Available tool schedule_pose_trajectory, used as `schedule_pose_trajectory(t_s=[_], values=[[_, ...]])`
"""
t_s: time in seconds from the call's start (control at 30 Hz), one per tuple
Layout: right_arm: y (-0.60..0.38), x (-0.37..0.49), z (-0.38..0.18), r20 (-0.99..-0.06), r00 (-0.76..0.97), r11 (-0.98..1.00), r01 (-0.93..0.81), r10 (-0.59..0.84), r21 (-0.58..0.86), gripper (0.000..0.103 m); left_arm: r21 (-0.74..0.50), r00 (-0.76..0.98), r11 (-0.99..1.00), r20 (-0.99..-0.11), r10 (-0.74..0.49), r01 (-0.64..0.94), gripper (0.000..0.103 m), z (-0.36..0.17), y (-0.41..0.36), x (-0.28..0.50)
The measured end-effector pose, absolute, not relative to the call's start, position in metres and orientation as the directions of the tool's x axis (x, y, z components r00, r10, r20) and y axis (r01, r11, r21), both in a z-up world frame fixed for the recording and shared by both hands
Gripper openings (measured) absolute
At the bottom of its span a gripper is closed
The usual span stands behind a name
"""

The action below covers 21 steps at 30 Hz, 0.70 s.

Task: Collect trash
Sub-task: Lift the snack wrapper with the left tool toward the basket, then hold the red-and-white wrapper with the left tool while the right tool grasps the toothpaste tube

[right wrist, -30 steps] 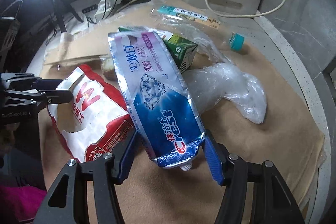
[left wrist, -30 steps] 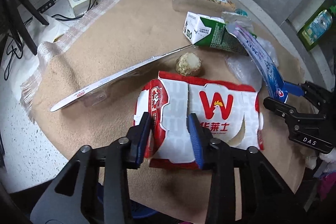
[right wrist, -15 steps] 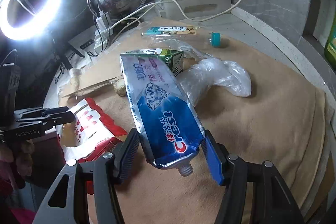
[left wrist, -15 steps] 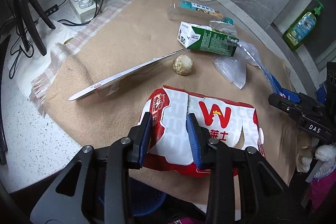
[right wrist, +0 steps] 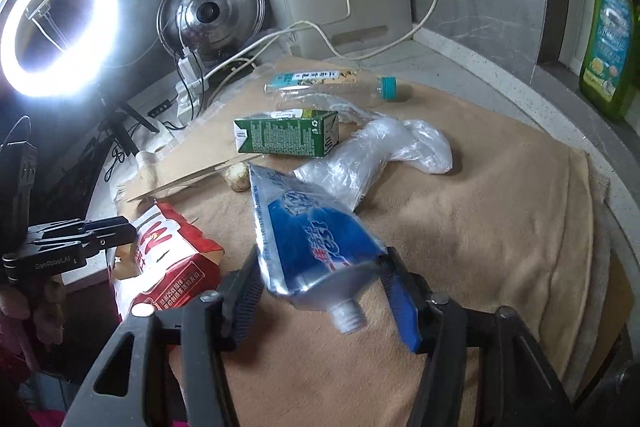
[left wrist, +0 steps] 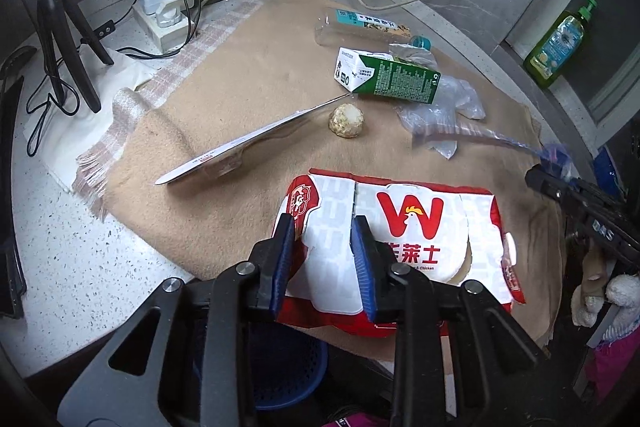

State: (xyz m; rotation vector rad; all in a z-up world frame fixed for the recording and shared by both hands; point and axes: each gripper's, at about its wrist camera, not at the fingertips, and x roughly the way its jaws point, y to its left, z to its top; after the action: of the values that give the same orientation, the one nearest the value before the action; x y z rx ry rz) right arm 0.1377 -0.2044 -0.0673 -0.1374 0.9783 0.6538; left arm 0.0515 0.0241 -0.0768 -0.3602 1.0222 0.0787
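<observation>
My left gripper [left wrist: 323, 263] is shut on a red and white paper food bag [left wrist: 412, 227] and holds it at the near edge of the tan cloth [left wrist: 248, 79]. The bag also shows in the right wrist view [right wrist: 168, 259]. My right gripper [right wrist: 320, 291] is shut on a blue toothpaste tube [right wrist: 308, 239], lifted above the cloth; the tube shows blurred in the left wrist view [left wrist: 480, 139]. Left on the cloth are a green carton [right wrist: 288, 137], a clear plastic bottle [right wrist: 324, 87], a crumpled plastic bag [right wrist: 380, 151], a small beige ball [left wrist: 346, 121] and a flat card [left wrist: 248, 147].
A blue basket [left wrist: 288, 367] sits below the counter edge under my left gripper. A power strip with cables [left wrist: 164, 11], a tripod [left wrist: 64, 39] and a ring light [right wrist: 56, 27] stand at the back left. A green soap bottle [right wrist: 608, 47] is at the right.
Both grippers have pulled back and up from the cloth with the paper bag and the toothpaste tube. The tube has tilted, nozzle down.
</observation>
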Motion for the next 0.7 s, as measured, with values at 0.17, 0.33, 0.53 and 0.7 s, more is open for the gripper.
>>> schedule_pose_trajectory(t_s=[0.17, 0.33, 0.53, 0.7], values=[[-0.201, 0.137, -0.074, -0.82, 0.376, 0.804, -0.572, 0.431, 0.16, 0.0, -0.244, 0.511, 0.943, -0.854, -0.098, -0.227, 0.0, -0.081, 0.028, 0.048], [-0.199, 0.137, -0.092, -0.819, 0.249, 0.784, -0.521, 0.518, 0.337, 0.031, -0.227, 0.491, 0.944, -0.867, -0.084, -0.239, 0.0, -0.096, 0.029, 0.052], [-0.187, 0.134, -0.107, -0.811, 0.201, 0.774, -0.488, 0.549, 0.403, 0.062, -0.246, 0.461, 0.93, -0.882, -0.097, -0.274, 0.0, -0.121, 0.032, 0.053], [-0.181, 0.145, -0.116, -0.804, 0.168, 0.771, -0.446, 0.57, 0.454, 0.067, -0.265, 0.473, 0.916, -0.876, -0.098, -0.301, 0.012, -0.115, 0.04, 0.05]])
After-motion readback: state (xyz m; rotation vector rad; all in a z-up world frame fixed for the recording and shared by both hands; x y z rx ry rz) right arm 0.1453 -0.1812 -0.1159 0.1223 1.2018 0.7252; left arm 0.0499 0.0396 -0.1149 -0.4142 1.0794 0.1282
